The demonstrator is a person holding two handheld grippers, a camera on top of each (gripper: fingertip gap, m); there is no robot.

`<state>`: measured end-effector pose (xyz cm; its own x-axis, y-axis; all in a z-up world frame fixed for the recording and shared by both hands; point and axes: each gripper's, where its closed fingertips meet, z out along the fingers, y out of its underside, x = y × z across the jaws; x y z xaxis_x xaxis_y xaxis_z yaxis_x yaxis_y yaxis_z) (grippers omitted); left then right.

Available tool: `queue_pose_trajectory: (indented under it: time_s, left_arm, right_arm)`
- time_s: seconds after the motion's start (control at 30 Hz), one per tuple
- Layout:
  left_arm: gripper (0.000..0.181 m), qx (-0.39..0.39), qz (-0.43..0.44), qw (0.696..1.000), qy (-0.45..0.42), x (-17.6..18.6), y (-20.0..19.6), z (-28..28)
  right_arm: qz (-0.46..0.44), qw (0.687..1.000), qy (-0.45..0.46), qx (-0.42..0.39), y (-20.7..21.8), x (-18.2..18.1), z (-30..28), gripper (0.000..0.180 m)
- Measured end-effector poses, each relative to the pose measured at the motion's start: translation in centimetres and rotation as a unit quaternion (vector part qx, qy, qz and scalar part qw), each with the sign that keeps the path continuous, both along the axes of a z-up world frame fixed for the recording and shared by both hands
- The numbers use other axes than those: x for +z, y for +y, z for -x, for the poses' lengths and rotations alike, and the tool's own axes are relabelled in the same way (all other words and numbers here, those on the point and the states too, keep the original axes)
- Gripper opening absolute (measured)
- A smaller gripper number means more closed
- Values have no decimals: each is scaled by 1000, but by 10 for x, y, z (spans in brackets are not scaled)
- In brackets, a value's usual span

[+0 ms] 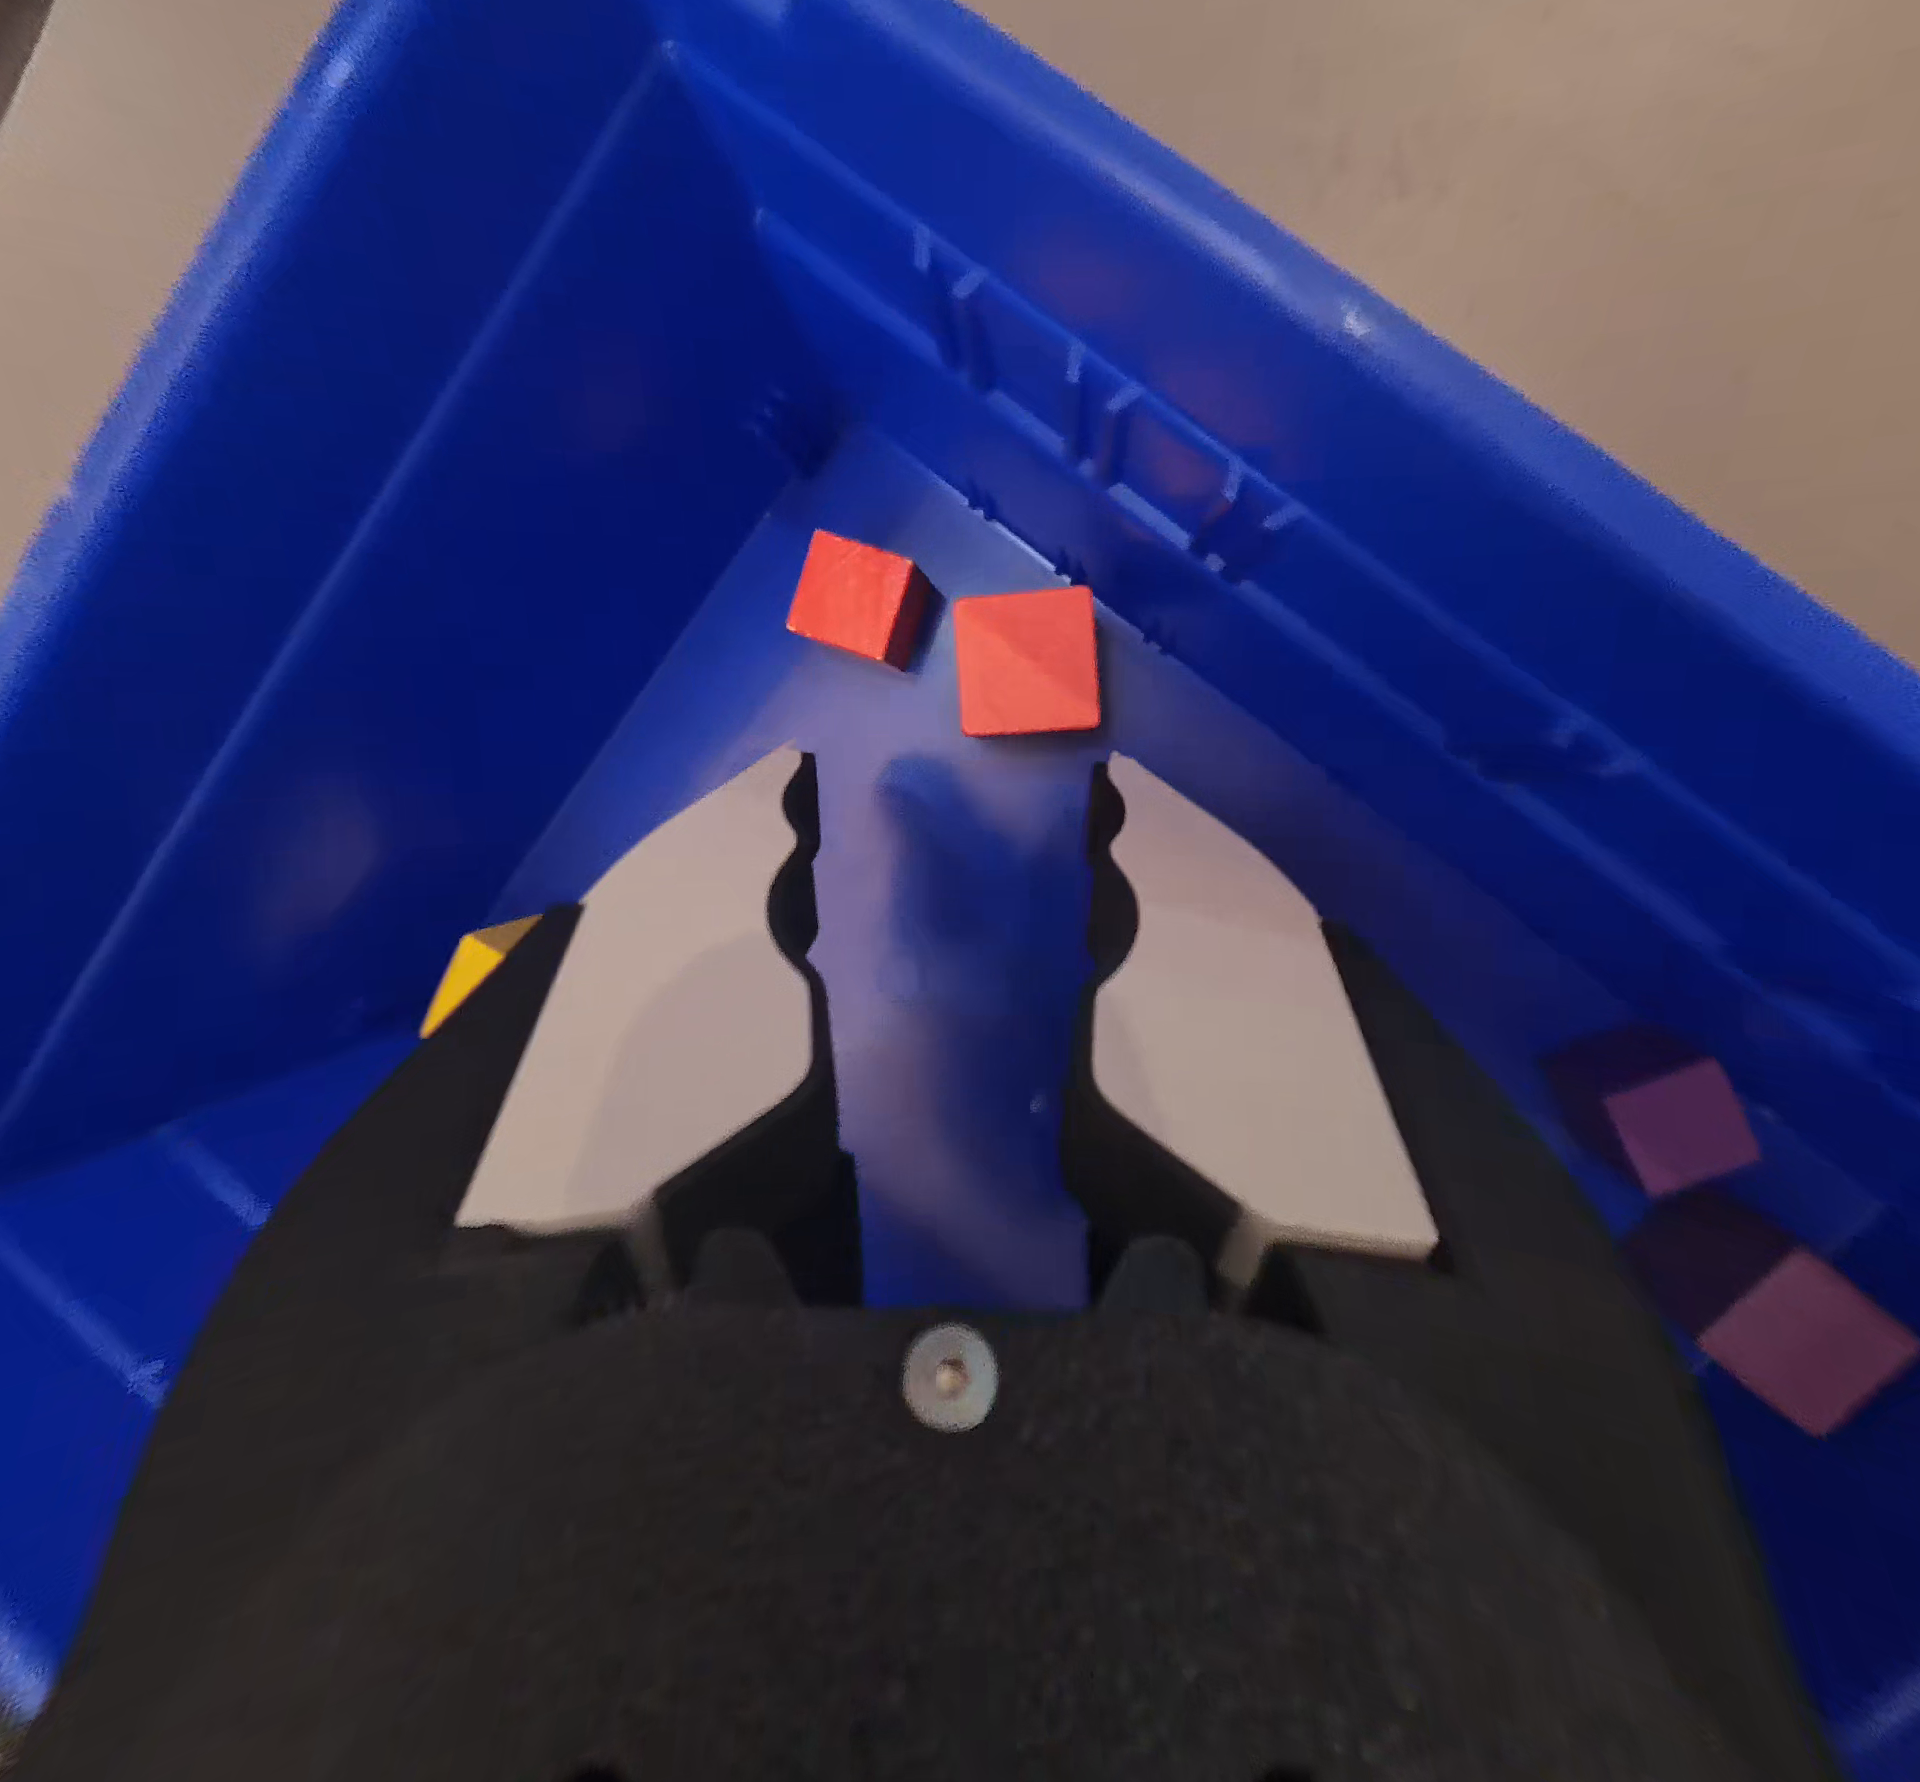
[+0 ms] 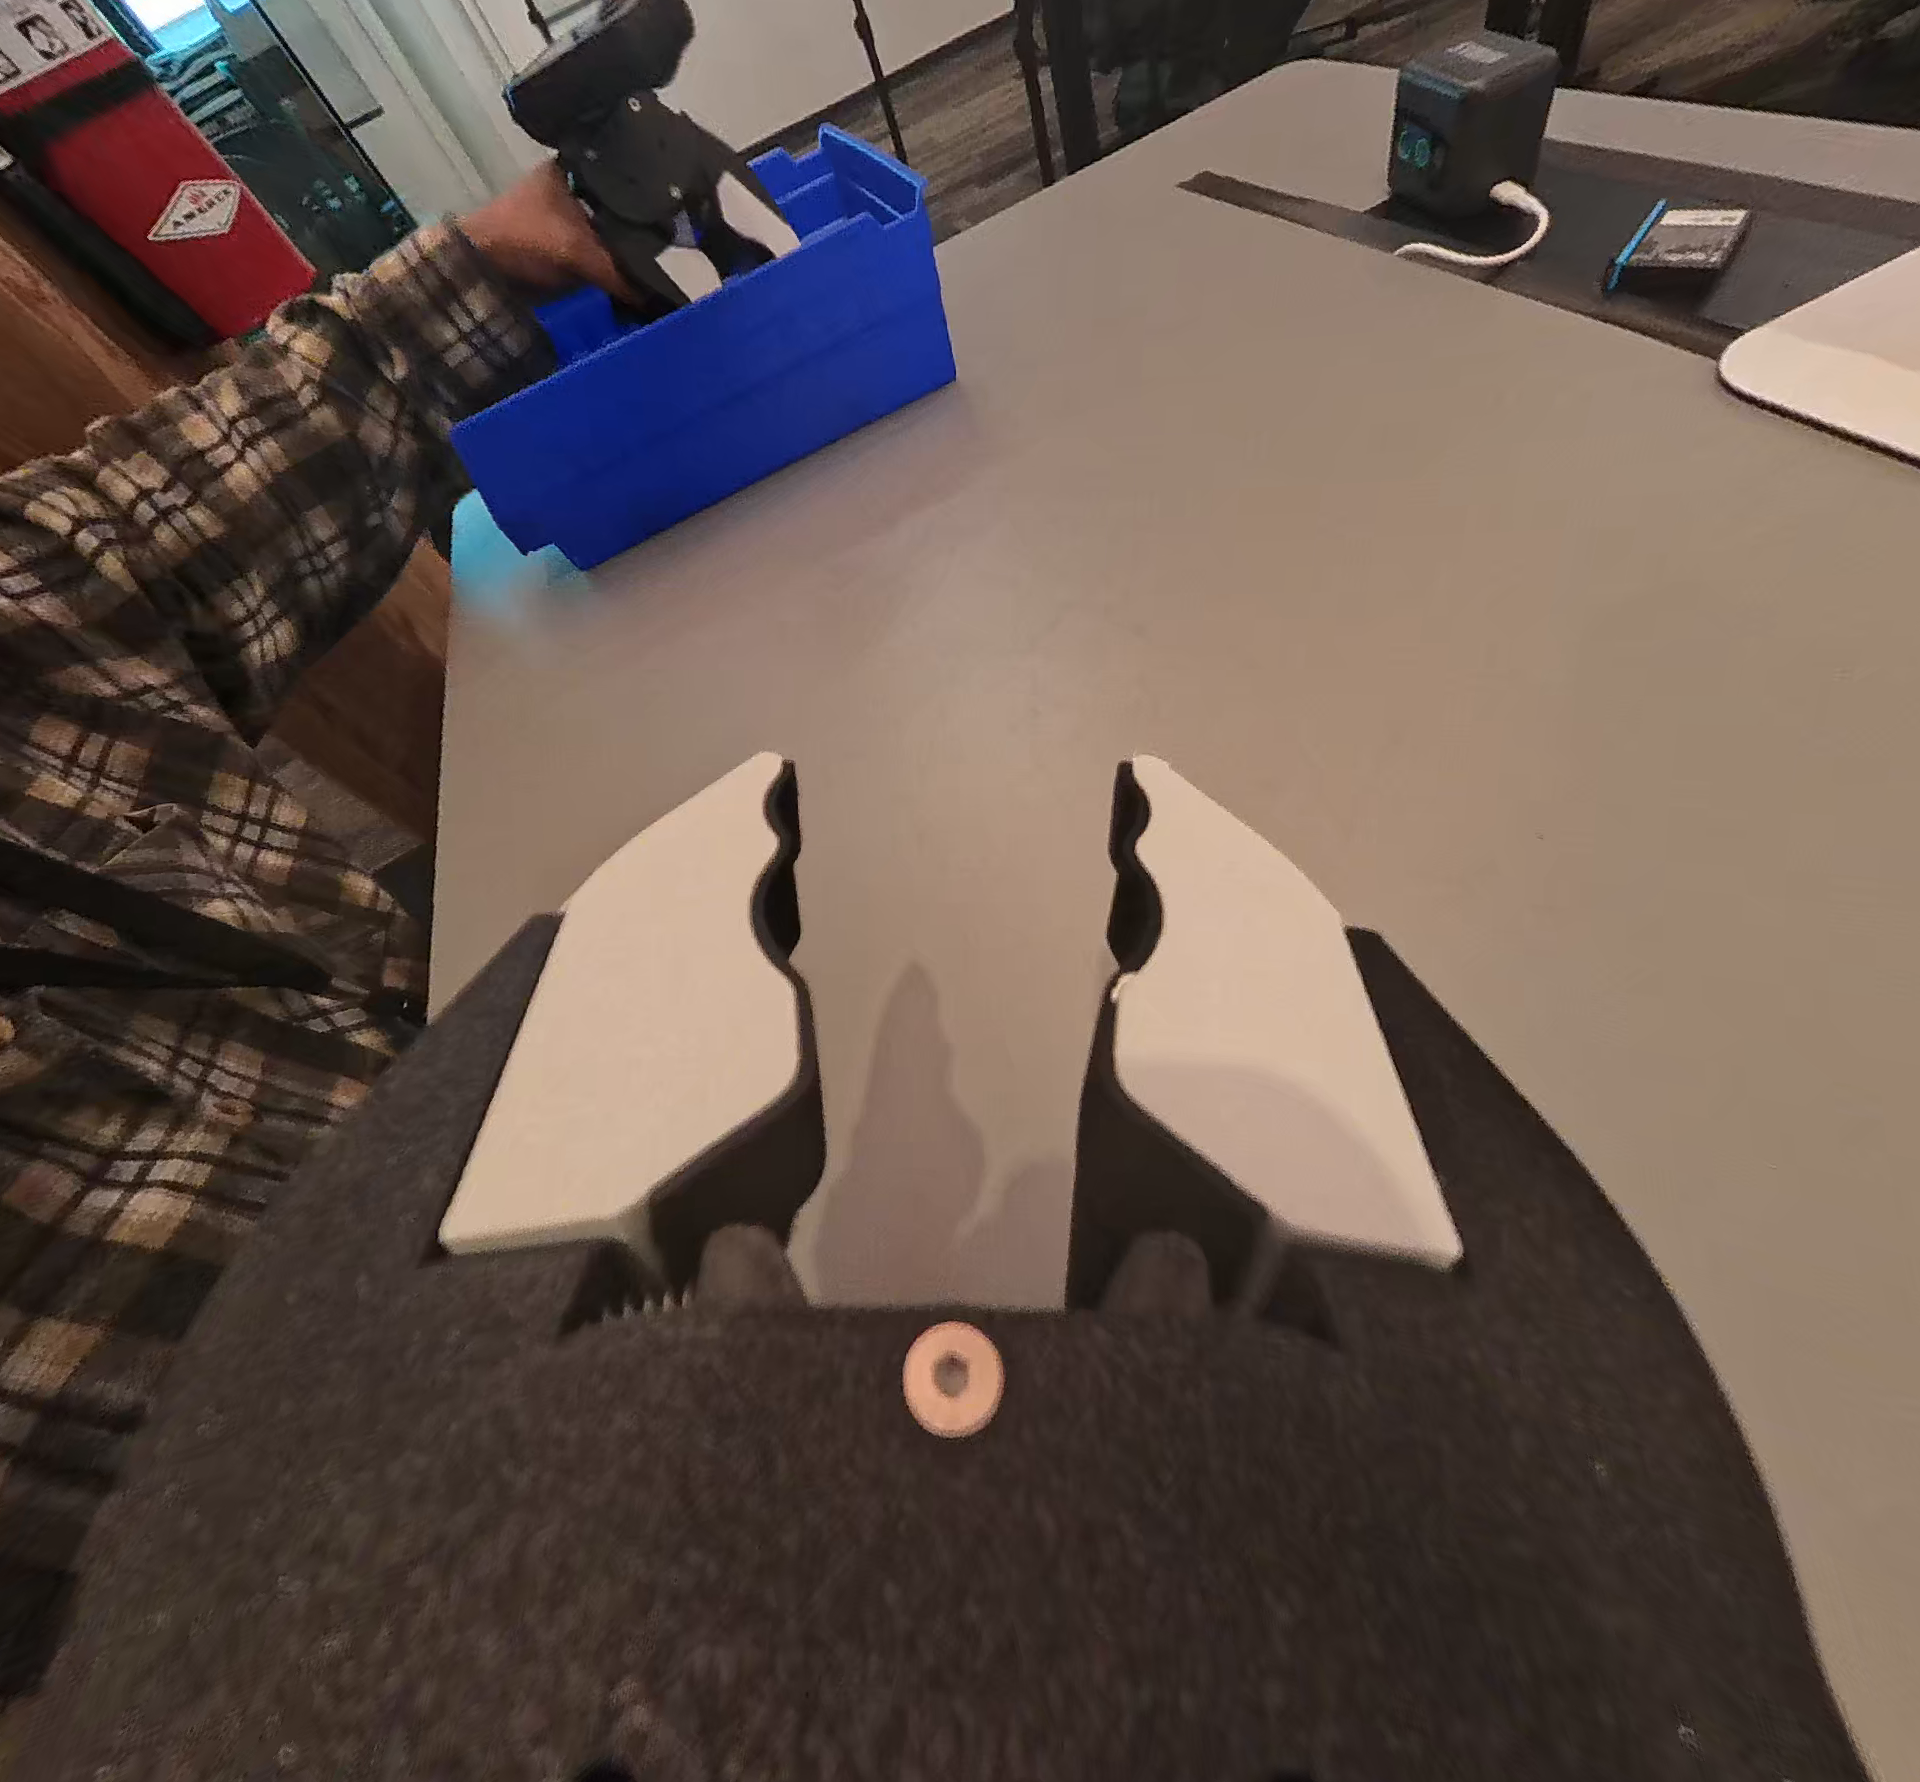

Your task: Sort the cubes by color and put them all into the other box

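Observation:
My left gripper (image 1: 951, 771) is open and empty inside a blue box (image 1: 436, 506), pointing at its far corner. Two red cubes (image 1: 857, 597) (image 1: 1027, 660) lie side by side on the box floor just beyond the fingertips. A yellow cube (image 1: 473, 979) peeks out behind the left finger. Two purple cubes (image 1: 1678, 1138) (image 1: 1808, 1337) lie along the right wall. My right gripper (image 2: 956, 776) is open and empty above the grey table (image 2: 1299, 589). In the right wrist view, the blue box (image 2: 717, 402) stands at the table's far left with the left gripper (image 2: 727, 252) reaching into it.
A person's plaid sleeve (image 2: 229, 444) runs along the left table edge. A small dark device (image 2: 1465, 132) with a white cable, a dark flat pack (image 2: 1683, 252) and a white flat object (image 2: 1839, 361) sit at the far right of the table.

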<state>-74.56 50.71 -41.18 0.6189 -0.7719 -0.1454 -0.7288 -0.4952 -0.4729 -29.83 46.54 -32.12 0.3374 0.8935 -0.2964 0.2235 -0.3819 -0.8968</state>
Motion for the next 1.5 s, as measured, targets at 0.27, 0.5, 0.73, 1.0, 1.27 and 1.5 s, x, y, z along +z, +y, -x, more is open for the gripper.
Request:
queue_pose_trajectory:
  time_s: [0.27,0.5,0.73,1.0,1.27,1.5]
  left_arm:
    - [53,19,23,1000,-4,-21,-1,-15]
    - [29,59,-7,998,0,-13,9,0]
    - [28,111,-182,972,-99,110,-6,-2]
    - [28,24,-260,961,-95,190,-51,-171]
    - [28,-108,-260,957,-67,145,-57,-368]
    - [28,-170,-255,949,-81,121,-64,-455]
  right_arm:
    - [14,1000,1,7,-1,-7,4,59]
    - [10,1000,16,1,-10,-5,-5,57]
    - [37,996,83,-8,-17,-1,-20,57]
    - [158,969,188,-13,-18,22,-13,56]
    - [203,966,161,10,-31,50,7,55]
    - [232,961,151,-3,-32,43,-11,58]
